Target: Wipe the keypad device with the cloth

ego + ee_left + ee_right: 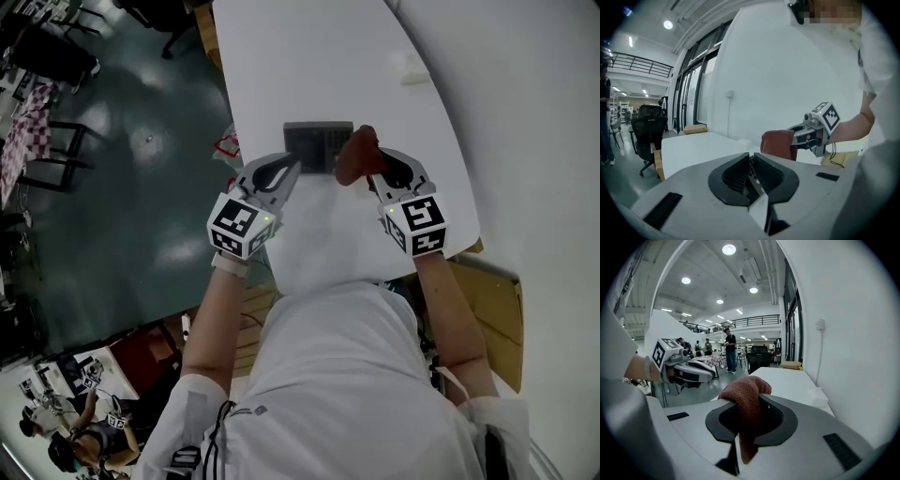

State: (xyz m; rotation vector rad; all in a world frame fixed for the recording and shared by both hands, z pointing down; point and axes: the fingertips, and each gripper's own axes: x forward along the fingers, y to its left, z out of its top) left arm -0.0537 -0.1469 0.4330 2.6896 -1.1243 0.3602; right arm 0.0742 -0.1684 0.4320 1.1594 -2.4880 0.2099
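The left tool [287, 172] is being held clenched and empty at the near left corner of the keypad device [314, 141], which is lying crosswise on the desk [309, 56]. The cloth [357, 155] is being gripped by the right tool [377, 174] against the device's right end, so leftward wiping is being favoured. Bare desk is lying beyond.
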